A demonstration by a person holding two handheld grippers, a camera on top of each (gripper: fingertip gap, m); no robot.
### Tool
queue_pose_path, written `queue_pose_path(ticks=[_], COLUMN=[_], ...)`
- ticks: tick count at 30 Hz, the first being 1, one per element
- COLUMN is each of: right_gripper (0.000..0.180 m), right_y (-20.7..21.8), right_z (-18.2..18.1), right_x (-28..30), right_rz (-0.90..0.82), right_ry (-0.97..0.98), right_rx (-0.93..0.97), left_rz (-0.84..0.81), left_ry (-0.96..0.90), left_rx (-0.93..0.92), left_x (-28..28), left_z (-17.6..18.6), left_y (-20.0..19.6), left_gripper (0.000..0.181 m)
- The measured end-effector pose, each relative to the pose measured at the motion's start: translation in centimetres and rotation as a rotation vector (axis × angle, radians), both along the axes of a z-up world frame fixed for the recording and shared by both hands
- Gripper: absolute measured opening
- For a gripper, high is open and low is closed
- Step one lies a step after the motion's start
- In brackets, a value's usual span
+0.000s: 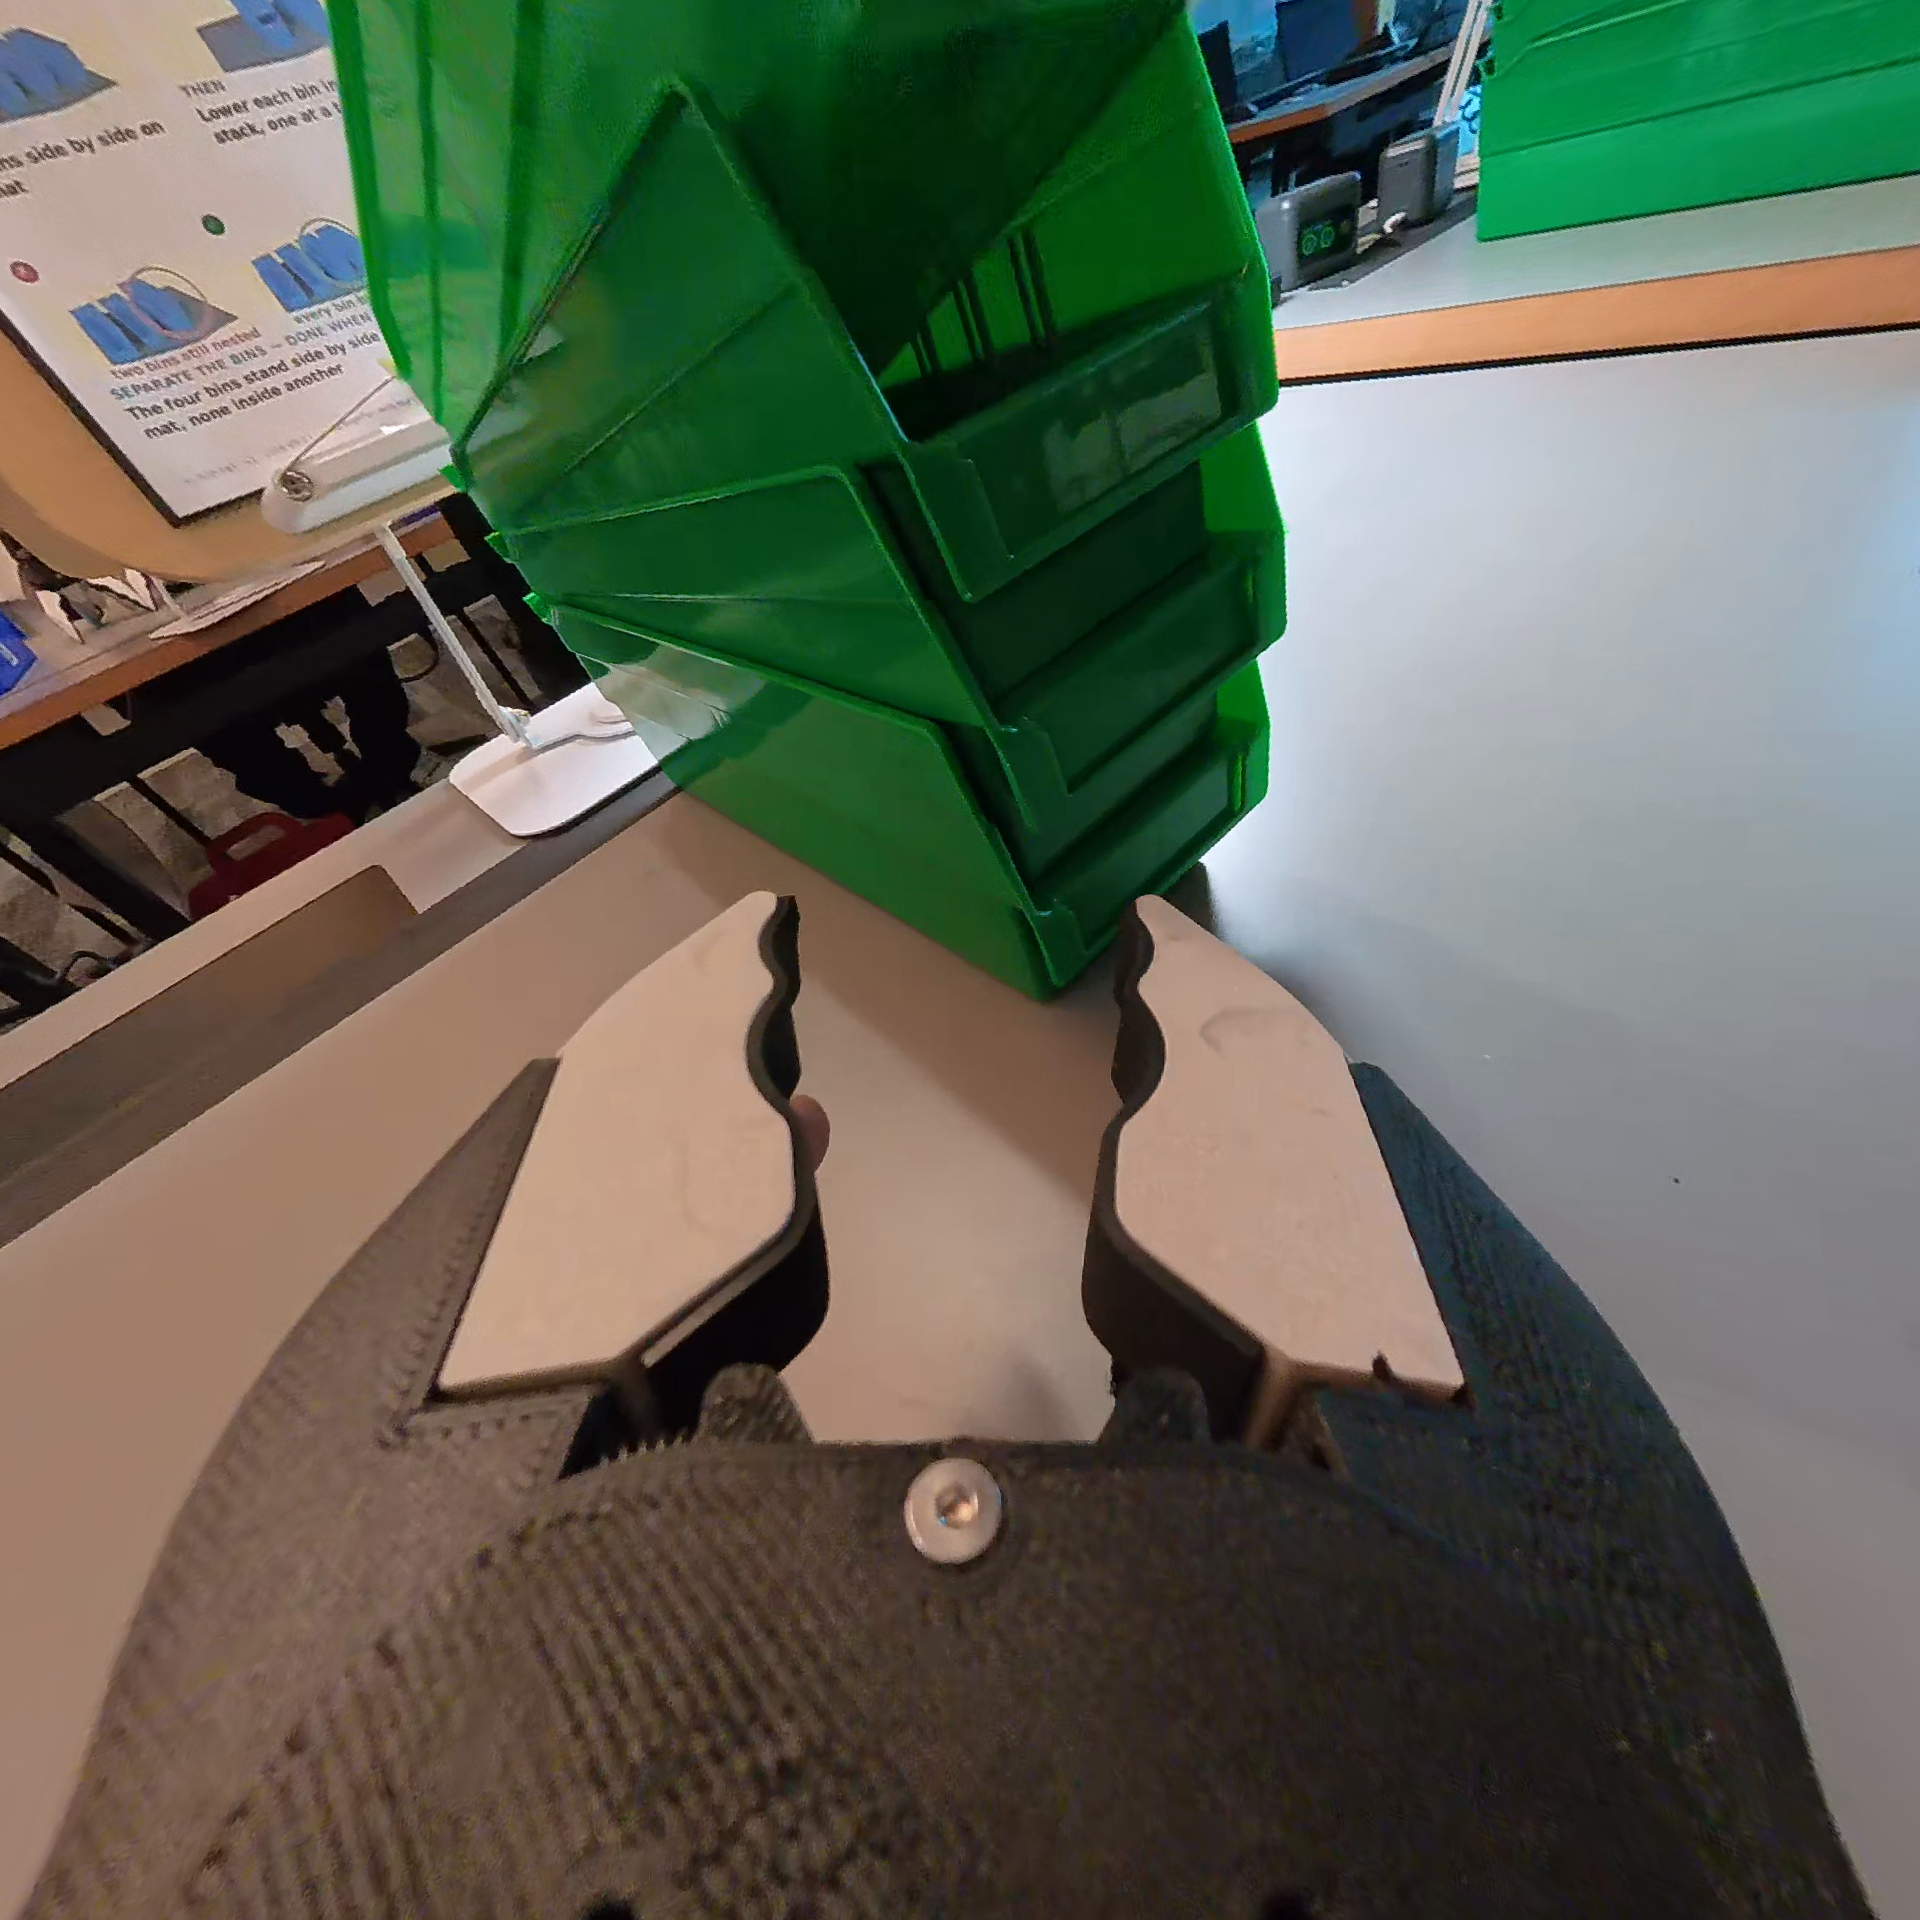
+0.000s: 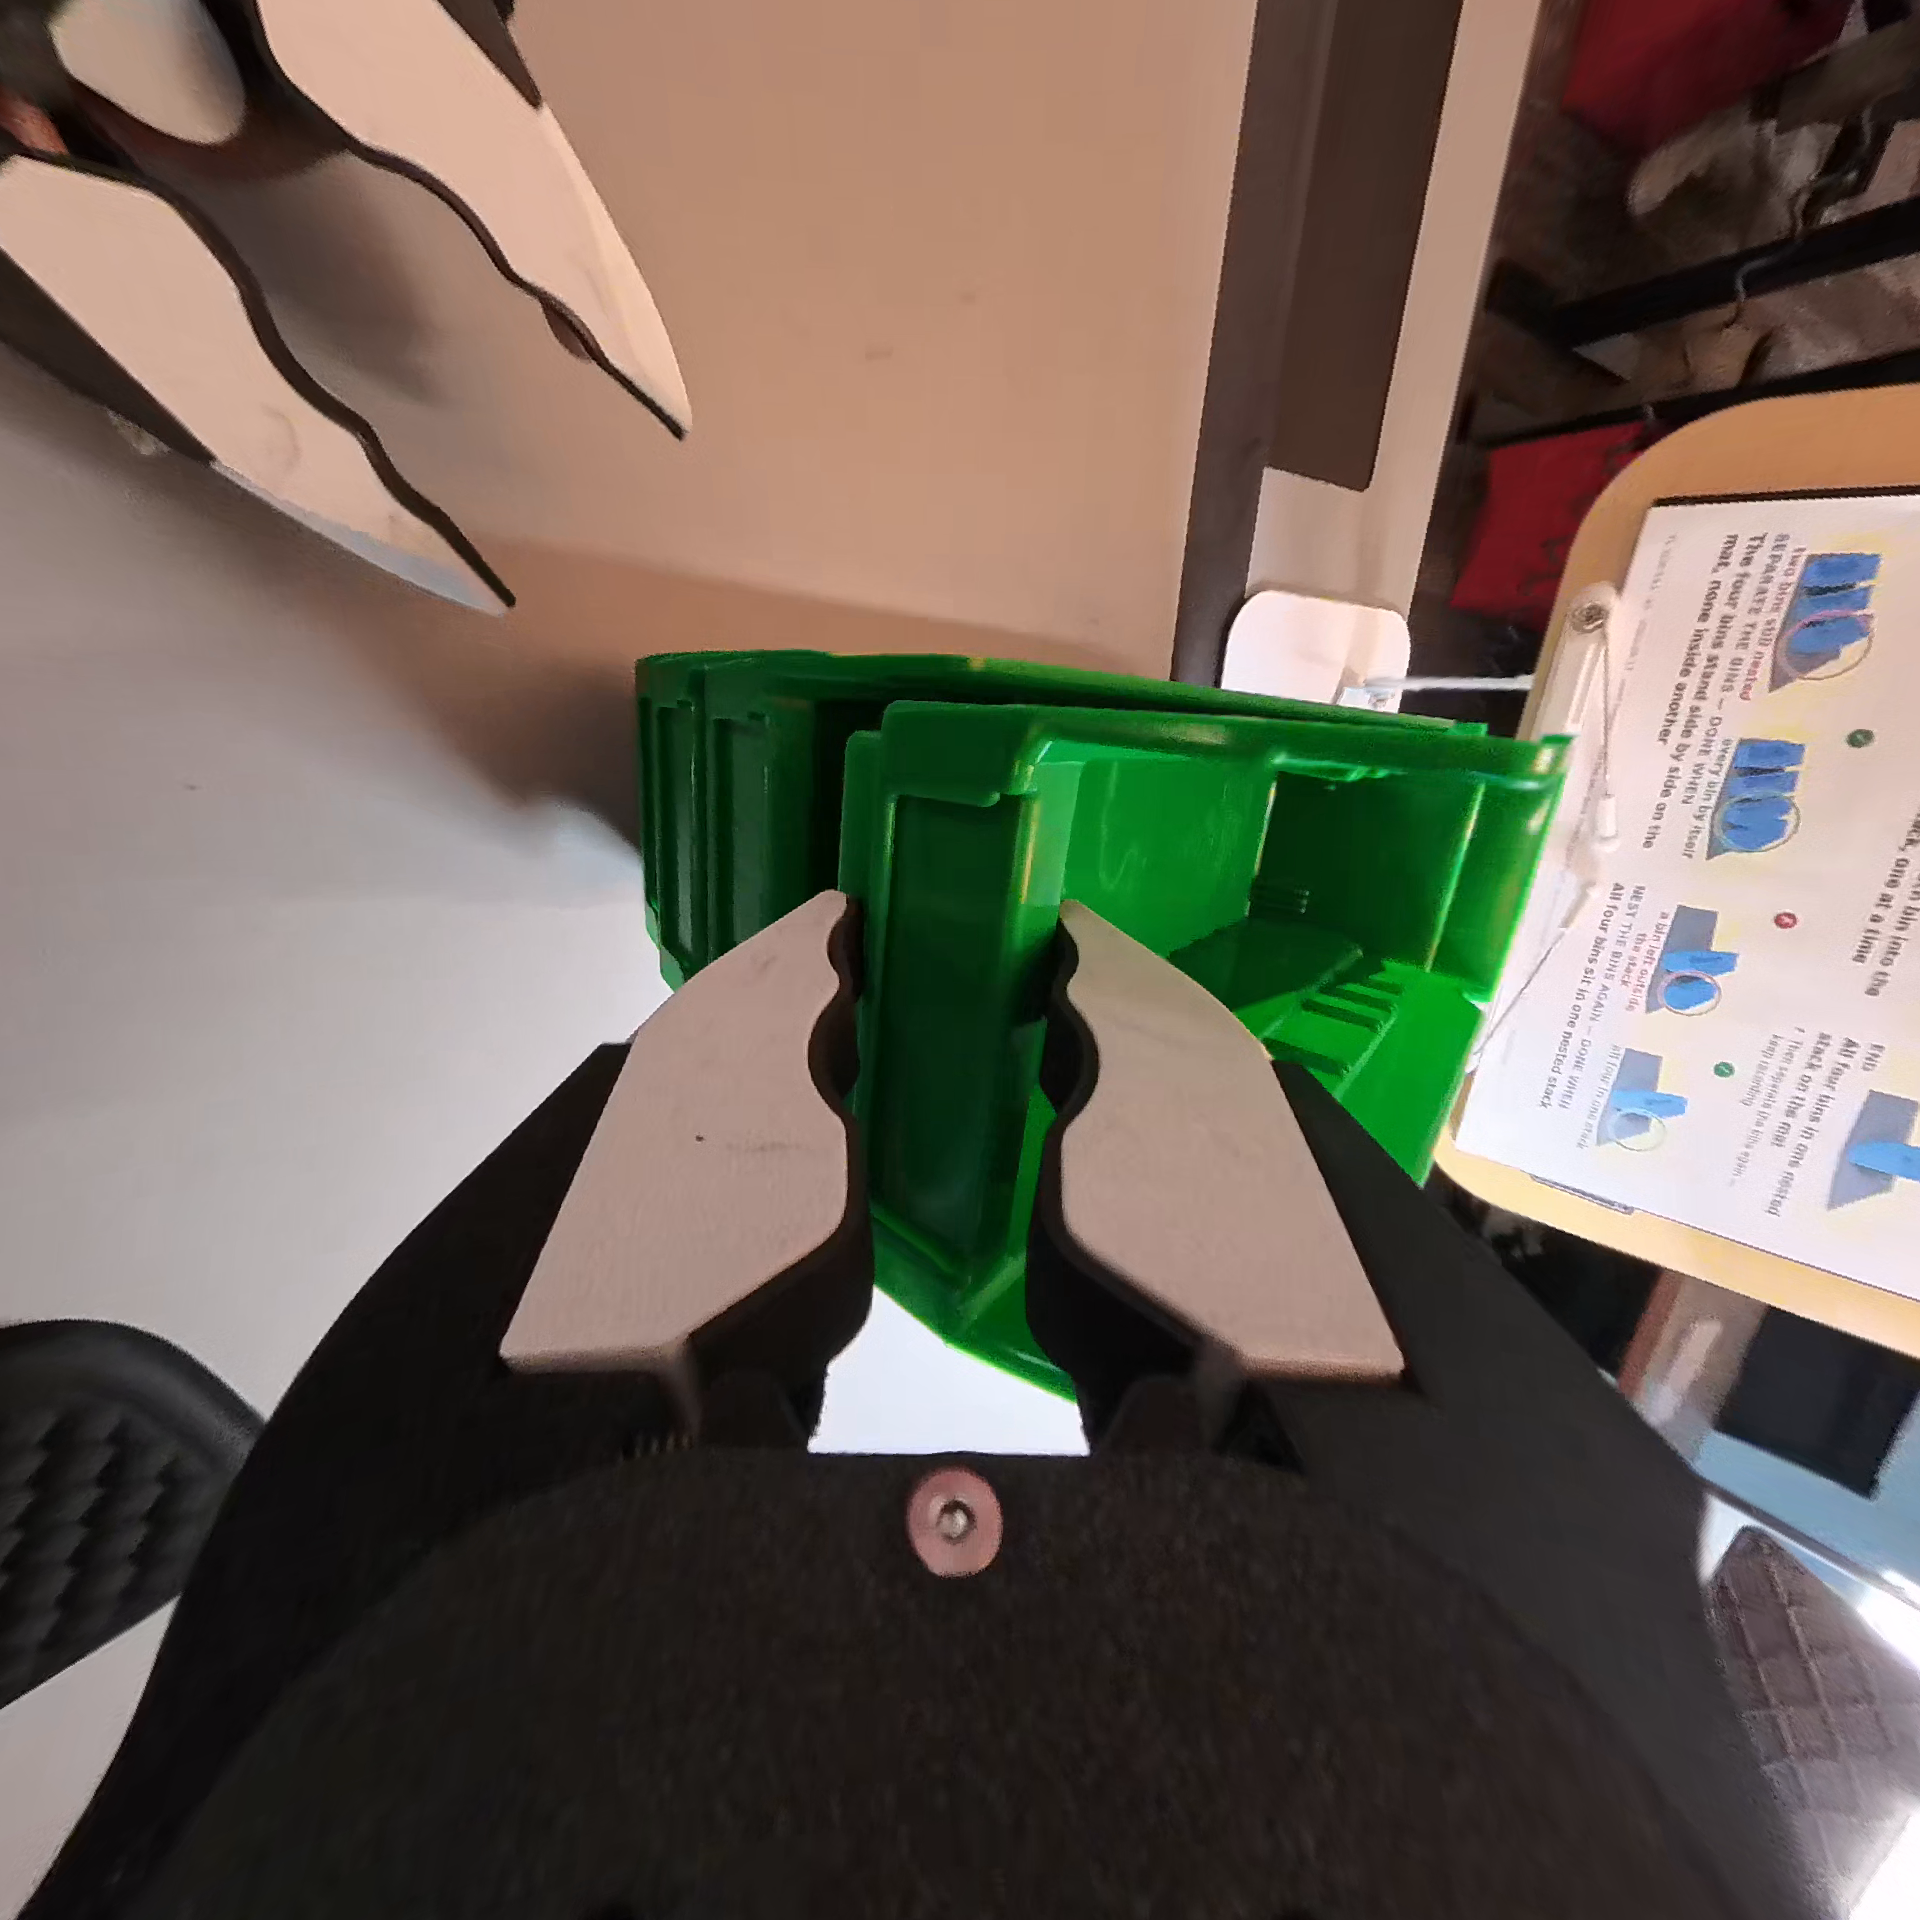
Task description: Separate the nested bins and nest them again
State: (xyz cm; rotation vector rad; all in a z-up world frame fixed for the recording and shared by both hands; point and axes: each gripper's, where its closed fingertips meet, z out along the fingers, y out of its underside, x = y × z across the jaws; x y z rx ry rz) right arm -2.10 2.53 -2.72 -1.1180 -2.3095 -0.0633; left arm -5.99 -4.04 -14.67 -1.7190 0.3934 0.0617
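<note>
Rising through the middle of the left wrist view, the stack of green bins (image 1: 862,582) stands on the pale table (image 1: 1558,935), its lowest corner reaching down to just beyond the tips of the left gripper (image 1: 961,925), whose two fingers are spread apart with only bare table between them; the right-hand tip sits just beside the bottom bin's corner, and contact cannot be told. The top bin (image 1: 831,343) is tilted, lifted out of line with the three below it. At the upper left of that frame an instruction sheet (image 1: 156,260) leans on a white stand (image 1: 540,769) at the table's edge, and at the upper right more green bins (image 1: 1694,114) rest on a farther surface. In the right wrist view the left gripper (image 2: 597,520) shows at the upper left, its fingers apart and holding nothing, well clear of the bins. At the centre of the frame the right gripper (image 2: 951,925) is clamped on the front label-holder wall of the top bin (image 2: 1143,935), one finger outside the wall and the other inside the cavity, the wall filling the gap between the pads. The remaining nested bins (image 2: 717,790) lie behind it toward the left of the frame. The instruction sheet (image 2: 1714,883) occupies the right edge.
</note>
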Motion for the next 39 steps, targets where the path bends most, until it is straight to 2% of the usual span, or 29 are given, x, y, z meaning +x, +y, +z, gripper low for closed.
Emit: queue_pose_path(ticks=[7,13,17,19,22,29,33,36,39], right_gripper=[0.031,0.030,0.030,0.030,0.031,0.030,0.030,0.030,0.030], right_y=[0.7,0.4,1.8,2.6,3.6,8.8,9.4,9.1,9.1], right_z=[5.5,10.8,11.5,10.0,5.7,-7.0,-13.4,-16.6,-17.8], right_x=[0.8,3.8,7.9,9.9,12.0,13.4,12.5,11.9,11.4], right_rz=[-0.001,-0.025,-0.091,-0.136,-0.191,-0.255,-0.253,-0.230,-0.197], right_ry=[0.141,0.249,0.274,0.270,0.242,0.171,0.136,0.099,0.080], right_rx=[-0.102,0.015,0.166,0.194,0.172,0.320,0.285,0.265,0.312], left_rz=[-0.012,-0.005,-0.001,0.001,0.014,0.024,0.027,0.028,0.028], left_ry=[-0.002,-0.006,-0.005,-0.002,-0.003,-0.008,-0.004,0.000,0.002], left_rx=[0.011,0.004,0.013,0.023,0.028,0.026,0.006,-0.004,-0.011], left_x=[0.3,0.2,0.0,-0.4,-0.9,-1.0,-1.0,-1.0,-0.9], left_z=[0.2,0.0,0.3,0.7,0.8,0.7,0.1,-0.3,-0.5], left_y=[-0.1,-0.1,-0.1,-0.1,0.0,-0.1,0.1,0.2,0.3], left_gripper=[0.059,0.058,0.058,0.058,0.058,0.059,0.058,0.058,0.058])
